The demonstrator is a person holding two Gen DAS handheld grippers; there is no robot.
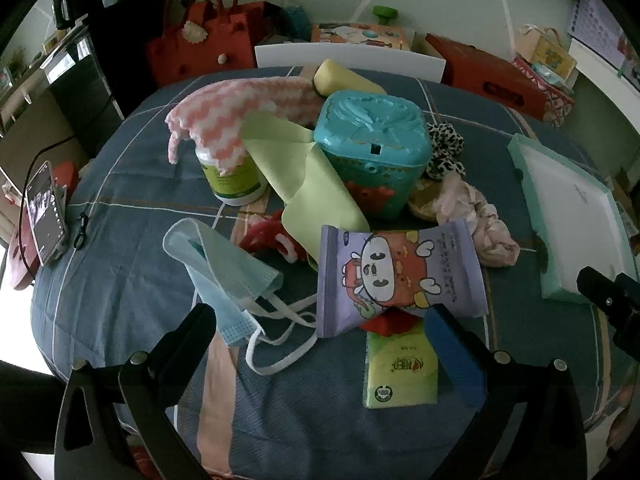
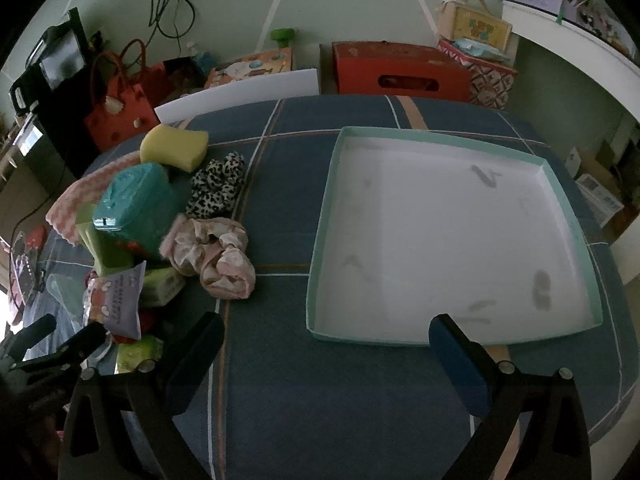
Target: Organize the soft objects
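Both grippers hang spread and empty: the left gripper (image 1: 320,344) over the purple snack packet (image 1: 400,276) in the soft-goods heap, the right gripper (image 2: 326,344) before the empty tray (image 2: 452,236). Risk: closing there could snag the face mask (image 1: 224,268) loops or topple the teal wipes tub (image 1: 372,148).

free: bare cloth left of tray (image 2: 592,280) | blocked: clutter pile around teal tub (image 1: 372,152)
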